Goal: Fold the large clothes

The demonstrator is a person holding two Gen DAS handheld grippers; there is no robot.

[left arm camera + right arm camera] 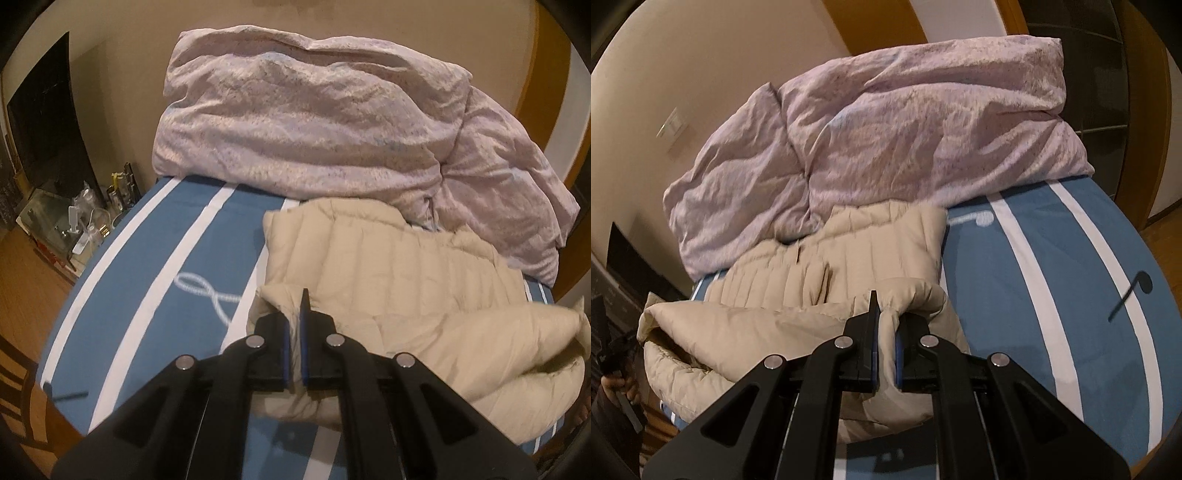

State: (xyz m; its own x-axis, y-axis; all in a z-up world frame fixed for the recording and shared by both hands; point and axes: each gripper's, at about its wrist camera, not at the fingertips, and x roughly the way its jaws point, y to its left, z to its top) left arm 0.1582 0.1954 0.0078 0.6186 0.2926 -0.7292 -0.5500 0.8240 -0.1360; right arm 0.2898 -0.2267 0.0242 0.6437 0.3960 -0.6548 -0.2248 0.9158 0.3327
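Observation:
A beige quilted puffer jacket lies on a blue bed sheet with white stripes, partly folded over itself. My left gripper is shut on the jacket's near left edge, with fabric pinched between the blue pads. In the right wrist view the jacket lies left of centre on the sheet. My right gripper is shut on a puffy fold of the jacket's near right edge and holds it a little above the bed.
A crumpled pink duvet is piled at the back of the bed, touching the jacket; it also shows in the right wrist view. A cluttered stand with a dark screen is left of the bed. Wooden floor lies beyond the bed edge.

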